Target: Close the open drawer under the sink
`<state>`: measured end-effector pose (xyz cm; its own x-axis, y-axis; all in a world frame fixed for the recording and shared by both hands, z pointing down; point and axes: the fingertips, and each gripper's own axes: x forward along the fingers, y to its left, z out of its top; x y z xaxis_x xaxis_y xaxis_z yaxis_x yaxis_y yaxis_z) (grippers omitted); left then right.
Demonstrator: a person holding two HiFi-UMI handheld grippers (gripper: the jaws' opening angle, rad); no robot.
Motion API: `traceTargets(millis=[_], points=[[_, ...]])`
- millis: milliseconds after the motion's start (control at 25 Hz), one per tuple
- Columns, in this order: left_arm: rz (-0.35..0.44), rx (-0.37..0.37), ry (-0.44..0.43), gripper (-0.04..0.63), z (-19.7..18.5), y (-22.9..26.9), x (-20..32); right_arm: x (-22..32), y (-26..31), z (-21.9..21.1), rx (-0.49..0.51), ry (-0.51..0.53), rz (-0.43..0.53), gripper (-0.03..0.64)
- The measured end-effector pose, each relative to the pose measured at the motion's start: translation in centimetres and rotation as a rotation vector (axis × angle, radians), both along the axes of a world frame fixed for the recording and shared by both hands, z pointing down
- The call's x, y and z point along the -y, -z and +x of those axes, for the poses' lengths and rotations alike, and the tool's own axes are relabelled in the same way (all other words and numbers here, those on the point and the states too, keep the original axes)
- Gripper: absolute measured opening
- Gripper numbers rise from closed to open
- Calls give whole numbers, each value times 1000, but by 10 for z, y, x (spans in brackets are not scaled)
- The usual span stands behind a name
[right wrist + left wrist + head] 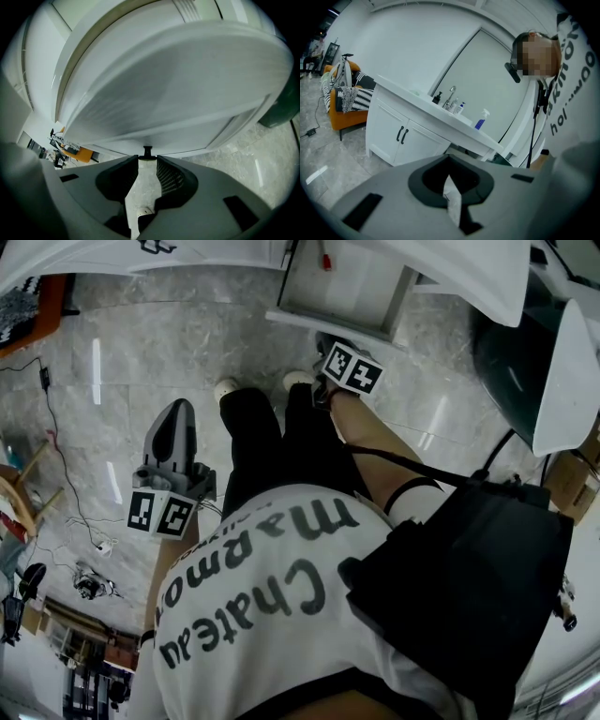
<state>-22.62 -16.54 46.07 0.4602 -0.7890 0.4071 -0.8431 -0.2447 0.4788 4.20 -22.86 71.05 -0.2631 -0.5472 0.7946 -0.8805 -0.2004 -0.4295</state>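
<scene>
The drawer (342, 287) is standing pulled out from under the white counter (469, 268), jutting over the marble floor (169, 343) by the person's shoes, with a small red item (325, 259) lying inside at its far edge. The right gripper (147, 159) is pointing at the drawer's white front with its jaws standing apart. The black knob (147, 151) is sitting right at their tips, in the mouth of the gap, and contact with the pads cannot be made out. The left gripper (449, 176) is hovering well apart from the drawer, beside the person's black trousers (258, 442). Its jaws are drawn narrow, tips meeting, and it is holding nothing.
</scene>
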Motion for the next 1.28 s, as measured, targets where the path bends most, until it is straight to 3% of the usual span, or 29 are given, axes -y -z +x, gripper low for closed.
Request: traceTargets(millis=[1280], points=[[7,15,84,9,-3,-3,-14,36,3,9,-59,52,31,129]])
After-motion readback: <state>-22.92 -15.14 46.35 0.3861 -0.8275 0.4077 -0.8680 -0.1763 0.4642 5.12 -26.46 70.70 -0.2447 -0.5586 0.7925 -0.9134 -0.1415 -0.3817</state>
